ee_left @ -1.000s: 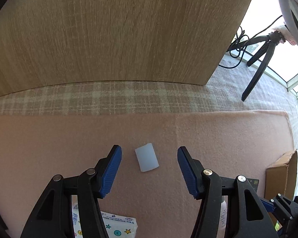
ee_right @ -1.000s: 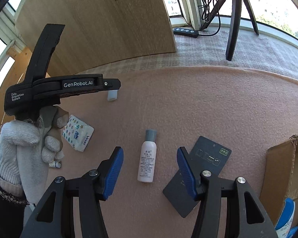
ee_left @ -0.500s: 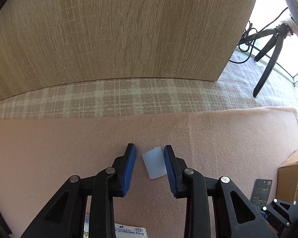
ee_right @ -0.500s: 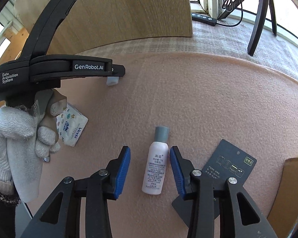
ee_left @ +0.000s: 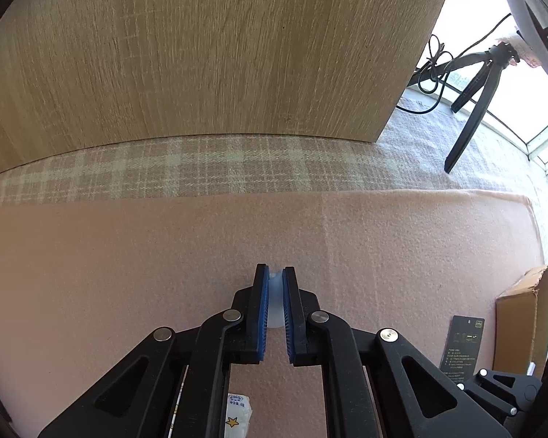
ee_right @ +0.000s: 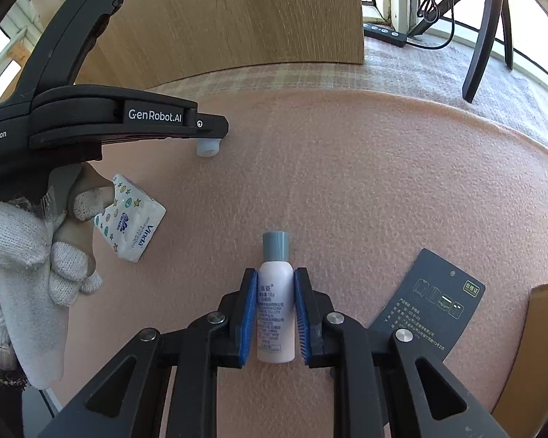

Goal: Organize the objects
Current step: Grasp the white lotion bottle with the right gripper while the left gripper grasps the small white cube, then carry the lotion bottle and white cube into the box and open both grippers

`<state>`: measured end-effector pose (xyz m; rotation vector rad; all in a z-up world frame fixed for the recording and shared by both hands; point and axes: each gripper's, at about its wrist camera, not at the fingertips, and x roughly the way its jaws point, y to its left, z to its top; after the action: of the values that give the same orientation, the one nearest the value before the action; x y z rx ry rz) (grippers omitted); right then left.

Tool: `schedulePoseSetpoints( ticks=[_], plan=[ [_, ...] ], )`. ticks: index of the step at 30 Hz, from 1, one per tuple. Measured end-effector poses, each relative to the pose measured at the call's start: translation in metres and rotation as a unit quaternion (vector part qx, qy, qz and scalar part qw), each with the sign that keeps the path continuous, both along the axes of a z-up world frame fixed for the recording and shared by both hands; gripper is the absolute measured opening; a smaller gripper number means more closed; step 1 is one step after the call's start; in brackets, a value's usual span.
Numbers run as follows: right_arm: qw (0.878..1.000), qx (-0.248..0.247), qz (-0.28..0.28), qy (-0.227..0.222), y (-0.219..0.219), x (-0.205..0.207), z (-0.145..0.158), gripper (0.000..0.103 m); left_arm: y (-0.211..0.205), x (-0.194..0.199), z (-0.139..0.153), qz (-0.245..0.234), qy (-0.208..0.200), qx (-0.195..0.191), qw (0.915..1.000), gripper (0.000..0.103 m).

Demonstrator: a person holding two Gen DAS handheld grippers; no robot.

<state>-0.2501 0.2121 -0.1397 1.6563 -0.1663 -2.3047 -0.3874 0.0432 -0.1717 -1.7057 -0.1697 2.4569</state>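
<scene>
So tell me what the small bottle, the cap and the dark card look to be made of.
Bottle: probably glossy white plastic, smooth, printed, with a matte grey lid.
Cap: apparently translucent, frosted plastic; light passes through it.
Card: matte dark cardstock, seemingly; flat, thin, with a punched hole.

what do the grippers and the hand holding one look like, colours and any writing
Both grippers are black plastic linkages with silver rivets and blue ribbed pads. The left gripper carries white lettering on its side, "GenRobot.AI" and partly cut-off words ending "Acquisition System". The hand on it wears a white knitted glove with a dark cuff edge.
</scene>
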Motion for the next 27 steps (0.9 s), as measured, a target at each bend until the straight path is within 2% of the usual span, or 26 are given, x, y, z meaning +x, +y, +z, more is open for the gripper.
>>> schedulePoseSetpoints(
  ticks=[7,13,22,27],
  plan=[
    [1.000,-0.023,-0.006,0.021,0.011,0.017,0.023,0.018,0.001,0.025,0.021,-0.006,0.013,0.011,0.9998,0.007],
    [0.998,-0.038,-0.013,0.047,0.025,0.056,0.051,0.018,0.023,0.055,0.049,-0.035,0.036,0.023,0.9985,0.007],
    [0.994,-0.043,-0.061,0.084,0.088,0.091,0.081,0.018,0.095,0.103,0.093,-0.110,0.070,0.042,0.9906,0.007],
    [0.990,-0.029,-0.097,0.096,0.134,0.122,0.093,0.018,0.150,0.120,0.102,-0.154,0.079,0.053,0.9835,0.007]
  ],
)
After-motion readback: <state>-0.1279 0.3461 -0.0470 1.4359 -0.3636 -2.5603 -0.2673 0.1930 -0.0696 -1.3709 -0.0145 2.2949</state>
